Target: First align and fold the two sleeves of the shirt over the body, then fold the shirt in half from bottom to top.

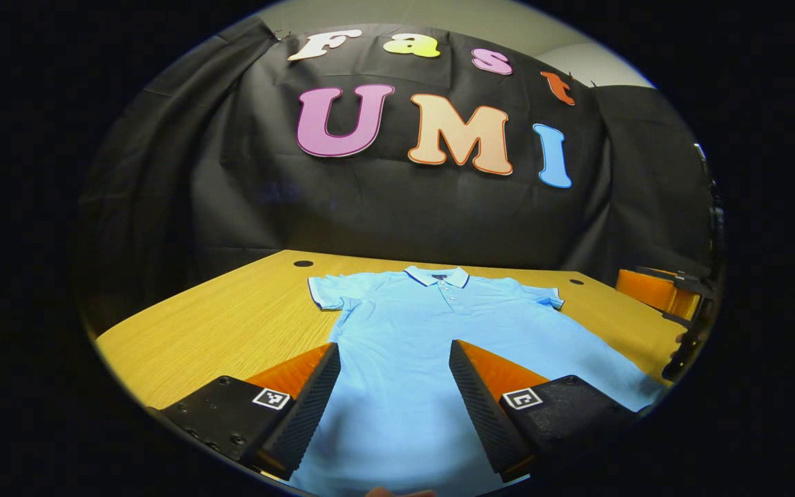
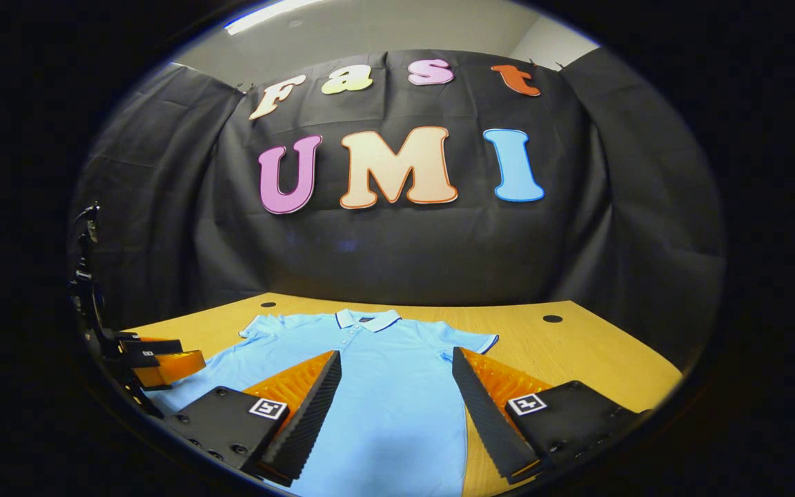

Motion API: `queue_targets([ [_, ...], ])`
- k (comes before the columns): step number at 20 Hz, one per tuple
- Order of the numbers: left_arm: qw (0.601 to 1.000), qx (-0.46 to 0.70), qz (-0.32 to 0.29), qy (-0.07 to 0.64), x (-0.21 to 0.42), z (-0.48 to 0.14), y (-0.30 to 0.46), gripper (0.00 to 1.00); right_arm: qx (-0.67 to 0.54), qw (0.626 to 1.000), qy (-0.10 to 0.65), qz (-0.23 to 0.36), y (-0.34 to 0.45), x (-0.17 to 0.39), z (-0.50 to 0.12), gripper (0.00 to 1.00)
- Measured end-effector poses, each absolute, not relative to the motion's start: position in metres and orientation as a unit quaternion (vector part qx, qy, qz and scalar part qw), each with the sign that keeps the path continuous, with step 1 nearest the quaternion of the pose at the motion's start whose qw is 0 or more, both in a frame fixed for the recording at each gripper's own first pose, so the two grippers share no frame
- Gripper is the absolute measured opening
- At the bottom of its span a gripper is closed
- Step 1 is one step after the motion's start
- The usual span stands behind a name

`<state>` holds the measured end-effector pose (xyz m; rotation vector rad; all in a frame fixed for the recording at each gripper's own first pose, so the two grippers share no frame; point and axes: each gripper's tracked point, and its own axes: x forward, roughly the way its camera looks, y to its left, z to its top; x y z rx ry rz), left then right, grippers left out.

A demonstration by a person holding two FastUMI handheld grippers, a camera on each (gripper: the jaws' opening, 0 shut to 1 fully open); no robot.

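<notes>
Both the left gripper (image 1: 394,397) and right gripper (image 2: 394,407) hung spread above the flat shirt (image 1: 432,331); uneven sleeve pinches risked skewed folds.

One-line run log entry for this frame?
stage: pre-fold | polo shirt: flat on table, collar far, sleeves unfolded | left claw: open above shirt | right claw: open above shirt

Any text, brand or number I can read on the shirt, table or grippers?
Shirt: no print; the neck label is too small to read.
Left gripper: square marker, a pattern, no words.
Right gripper: square marker, likewise.
Table: none.
</notes>
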<state>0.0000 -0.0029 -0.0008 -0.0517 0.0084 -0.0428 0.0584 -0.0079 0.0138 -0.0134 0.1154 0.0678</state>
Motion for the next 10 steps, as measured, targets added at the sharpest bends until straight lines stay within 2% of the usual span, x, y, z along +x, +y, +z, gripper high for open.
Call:
queue_targets([
  [3, 0.999, -0.036, -0.023, 0.005, 0.001, -0.001, -0.001, 0.95, -0.015, 0.996, 0.079, 0.048, -0.01, 0.093, 0.016, 1.0],
  [10, 0.999, -0.04, -0.031, 0.005, -0.001, 0.001, -0.002, 0.95, -0.046, 0.989, 0.14, 0.01, -0.067, 0.196, 0.004, 0.99],
])
